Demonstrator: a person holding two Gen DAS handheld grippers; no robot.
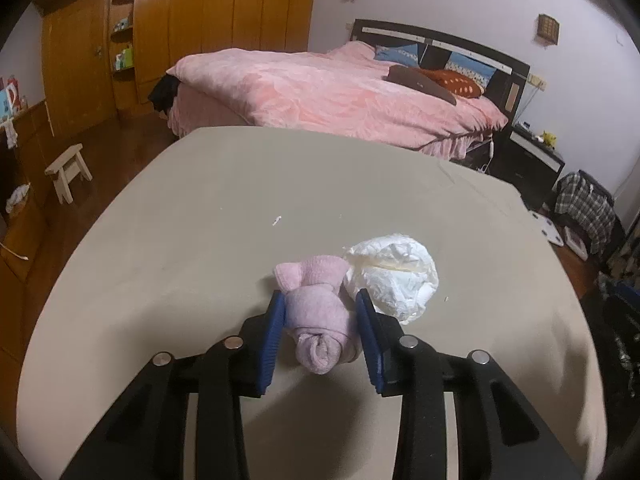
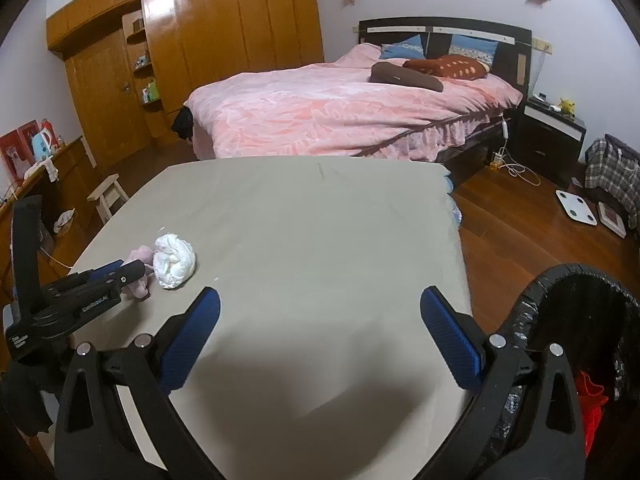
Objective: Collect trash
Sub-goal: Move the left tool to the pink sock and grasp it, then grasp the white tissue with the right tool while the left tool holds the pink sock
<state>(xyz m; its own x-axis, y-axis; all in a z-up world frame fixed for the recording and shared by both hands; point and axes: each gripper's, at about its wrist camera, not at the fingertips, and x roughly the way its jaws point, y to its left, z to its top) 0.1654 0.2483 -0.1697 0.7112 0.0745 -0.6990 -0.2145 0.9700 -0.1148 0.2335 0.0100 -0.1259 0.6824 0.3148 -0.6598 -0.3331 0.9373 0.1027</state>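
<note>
In the left wrist view, the left tongs (image 1: 320, 312) flank the pink rolled cloth (image 1: 320, 320); whether both pads press on it cannot be told. The near edge of the white crumpled wad (image 1: 394, 276) lies behind the right-hand pad. The tongs' rear parts are cut off by the lower frame edge. In the right wrist view, the cloth (image 2: 138, 258) is largely hidden by the left tongs (image 2: 128, 274) and the wad (image 2: 175, 261). The black-lined bin (image 2: 576, 320) is cut by the right edge; a red item (image 2: 592, 408) inside is too dim to identify. Items on the wardrobe shelves (image 2: 146, 76) are too small to tell.
</note>
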